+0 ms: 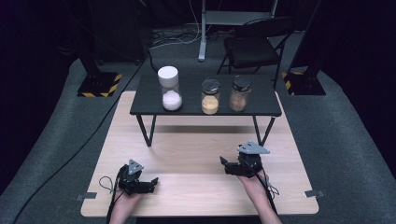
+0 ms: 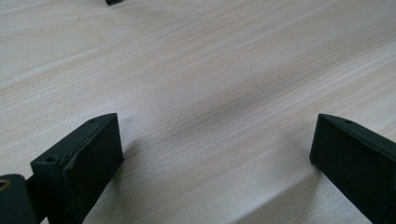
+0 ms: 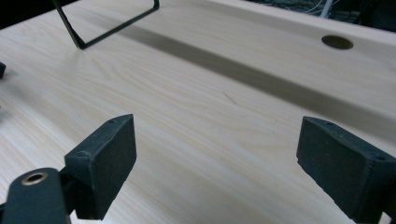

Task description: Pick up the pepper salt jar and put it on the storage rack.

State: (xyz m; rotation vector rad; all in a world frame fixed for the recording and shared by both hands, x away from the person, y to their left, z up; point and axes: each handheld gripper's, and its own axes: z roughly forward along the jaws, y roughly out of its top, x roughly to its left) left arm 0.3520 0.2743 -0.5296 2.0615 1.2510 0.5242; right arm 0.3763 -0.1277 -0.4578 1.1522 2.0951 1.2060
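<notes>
Three jars (image 1: 210,95) in high view, right tool (image 3: 217,154) over bare table (image 3: 196,93)

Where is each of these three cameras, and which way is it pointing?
High view: above the person's side, looking forward and down at the wooden table, three jars on the black shelf; forearms and both grippers show.
Left gripper view: on the left gripper, looking across bare tabletop.
Right gripper view: on the right gripper, facing the shelf's leg.
Shared: tabletop, open jaws.

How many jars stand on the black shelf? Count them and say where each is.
3, in a row on the black shelf: the white-lidded jar at the left, the jar of yellow grains in the middle, the jar of brown grains at the right.
</notes>
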